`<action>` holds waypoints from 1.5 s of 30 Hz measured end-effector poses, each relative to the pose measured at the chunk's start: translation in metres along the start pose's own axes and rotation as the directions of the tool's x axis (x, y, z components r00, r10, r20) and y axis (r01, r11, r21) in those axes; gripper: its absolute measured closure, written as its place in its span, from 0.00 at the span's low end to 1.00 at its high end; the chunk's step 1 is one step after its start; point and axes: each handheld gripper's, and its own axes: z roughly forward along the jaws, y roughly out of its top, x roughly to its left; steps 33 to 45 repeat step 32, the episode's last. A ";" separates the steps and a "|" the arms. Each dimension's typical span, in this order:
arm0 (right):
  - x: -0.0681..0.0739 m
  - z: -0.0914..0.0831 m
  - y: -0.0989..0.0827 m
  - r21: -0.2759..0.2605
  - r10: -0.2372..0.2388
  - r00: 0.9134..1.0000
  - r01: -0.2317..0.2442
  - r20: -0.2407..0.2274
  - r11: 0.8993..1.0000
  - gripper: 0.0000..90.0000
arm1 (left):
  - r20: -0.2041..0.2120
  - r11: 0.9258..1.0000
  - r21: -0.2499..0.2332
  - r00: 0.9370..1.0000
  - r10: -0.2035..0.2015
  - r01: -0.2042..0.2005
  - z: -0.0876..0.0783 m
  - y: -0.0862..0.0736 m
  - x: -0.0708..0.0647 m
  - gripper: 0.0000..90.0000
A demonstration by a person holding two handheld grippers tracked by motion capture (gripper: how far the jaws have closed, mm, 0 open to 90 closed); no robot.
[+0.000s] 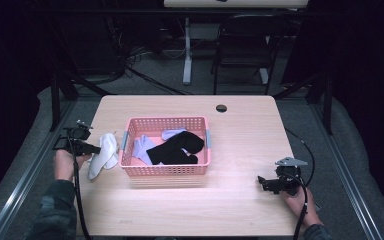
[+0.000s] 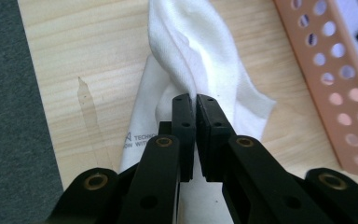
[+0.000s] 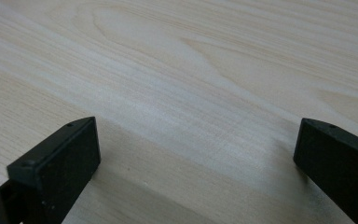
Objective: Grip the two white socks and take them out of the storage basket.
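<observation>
Two grippers work at a pale wood table point(image 1: 240, 135). The left gripper point(image 1: 91, 148) sits at the table's left edge, its jaws pressed together on a fold of a white sock point(image 1: 104, 155). In the left gripper view that gripper point(image 2: 195, 101) pinches the sock point(image 2: 205, 60) near its middle; the cloth rises from the pinch in a ridge, and the rest spreads flat on the wood beneath the jaws, with small grey print near one edge. The sock lies on the table just left of a pink basket point(image 1: 166, 170), close to its perforated wall point(image 2: 335, 88) but outside it. Inside the basket lie a black sock point(image 1: 177, 148) and pale lilac socks point(image 1: 142, 148), partly overlapping. The right gripper point(image 1: 261, 183) rests low over the table's right front area, well apart from the basket; its jaws stand wide apart with only bare wood between them point(image 3: 196, 154).
</observation>
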 end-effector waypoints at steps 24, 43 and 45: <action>0.000 0.000 0.000 0.001 0.002 1.000 -0.002 0.004 1.000 0.00 | -0.051 0.994 -0.105 0.999 0.021 -0.026 -0.038 -0.034 -0.025 0.06; 0.000 0.000 0.000 0.000 0.002 1.000 -0.002 0.004 1.000 0.00 | -0.055 0.995 -0.103 0.999 -0.001 -0.005 -0.040 -0.045 -0.018 0.00; 0.000 0.000 0.000 0.000 0.002 1.000 -0.002 0.004 1.000 0.00 | -0.055 0.995 -0.103 0.999 -0.001 -0.005 -0.040 -0.045 -0.018 0.00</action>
